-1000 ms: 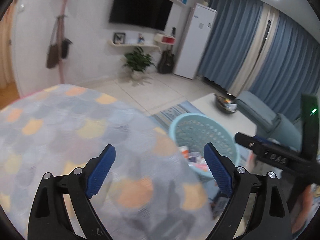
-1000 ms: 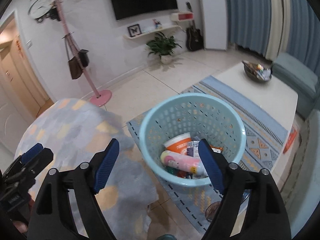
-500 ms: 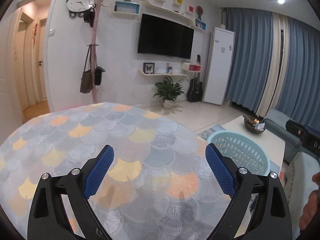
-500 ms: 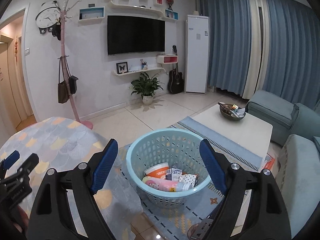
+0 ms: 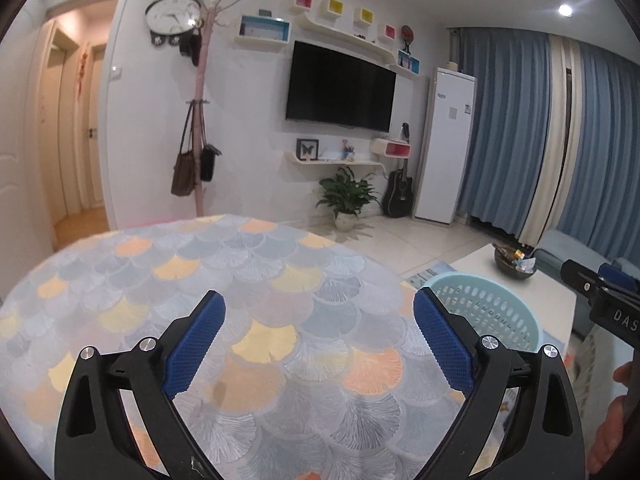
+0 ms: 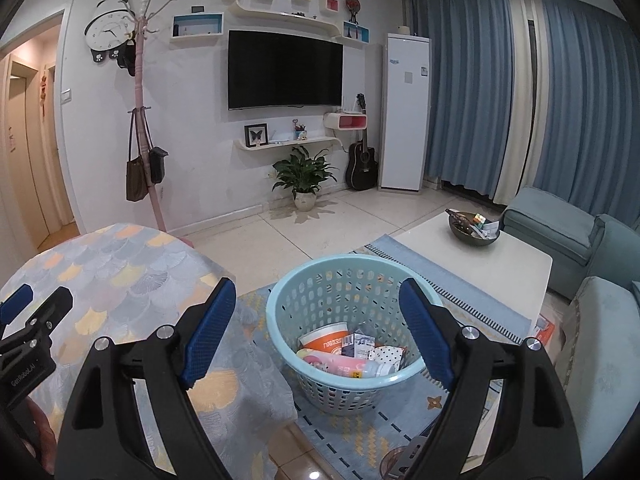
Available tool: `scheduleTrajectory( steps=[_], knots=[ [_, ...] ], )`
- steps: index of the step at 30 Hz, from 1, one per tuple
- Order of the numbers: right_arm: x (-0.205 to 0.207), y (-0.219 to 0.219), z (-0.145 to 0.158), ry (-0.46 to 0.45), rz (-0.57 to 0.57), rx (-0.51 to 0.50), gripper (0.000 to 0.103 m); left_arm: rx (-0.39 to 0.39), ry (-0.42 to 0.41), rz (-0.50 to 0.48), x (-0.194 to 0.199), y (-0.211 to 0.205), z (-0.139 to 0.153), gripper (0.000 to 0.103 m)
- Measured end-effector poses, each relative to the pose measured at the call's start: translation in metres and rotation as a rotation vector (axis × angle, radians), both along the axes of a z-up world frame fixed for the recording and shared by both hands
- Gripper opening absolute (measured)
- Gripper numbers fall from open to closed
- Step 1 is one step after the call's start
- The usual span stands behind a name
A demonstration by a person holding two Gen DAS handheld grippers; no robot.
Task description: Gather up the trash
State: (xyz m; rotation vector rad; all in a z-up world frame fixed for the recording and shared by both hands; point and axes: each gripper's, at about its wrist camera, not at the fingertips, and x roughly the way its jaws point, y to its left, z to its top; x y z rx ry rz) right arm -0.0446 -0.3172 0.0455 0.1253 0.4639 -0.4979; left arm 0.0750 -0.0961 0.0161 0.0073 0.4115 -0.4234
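Note:
A light blue plastic basket (image 6: 320, 276) stands on the rug beside the round table; inside lie an orange-and-white cup (image 6: 325, 336), a pink bottle (image 6: 344, 367) and small packets. My right gripper (image 6: 318, 334) hangs open above the basket's near side, nothing between its blue pads. My left gripper (image 5: 320, 342) is open over the round table (image 5: 168, 280) with its scale-patterned cloth, holding nothing. The basket's rim (image 5: 486, 286) shows past the table edge in the left wrist view. The other gripper (image 5: 600, 300) pokes in at the right edge there.
A white coffee table (image 6: 484, 268) with a dark bowl (image 6: 472, 228) of small items stands right of the basket. Blue-grey sofa seats (image 6: 560, 232) lie farther right. A pink coat stand (image 6: 140, 128), a potted plant (image 6: 304, 176) and a guitar (image 6: 362, 160) line the far wall.
Both views have tilted up from the table and basket toward the room's far wall. Both grippers stayed open and empty; the basket now sits lower in the right wrist view.

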Motion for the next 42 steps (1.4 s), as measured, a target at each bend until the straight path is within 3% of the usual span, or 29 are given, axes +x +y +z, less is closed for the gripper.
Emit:
scheduleTrajectory(
  steps=[6, 42],
  knots=[
    [0.004, 0.001, -0.001, 0.008, 0.005, 0.004, 0.08, 0.028, -0.023, 0.008, -0.003, -0.003, 0.001, 0.095],
    [0.014, 0.003, -0.008, 0.03, 0.013, 0.019, 0.08, 0.027, -0.004, 0.013, -0.002, 0.0, -0.001, 0.095]
  ],
)
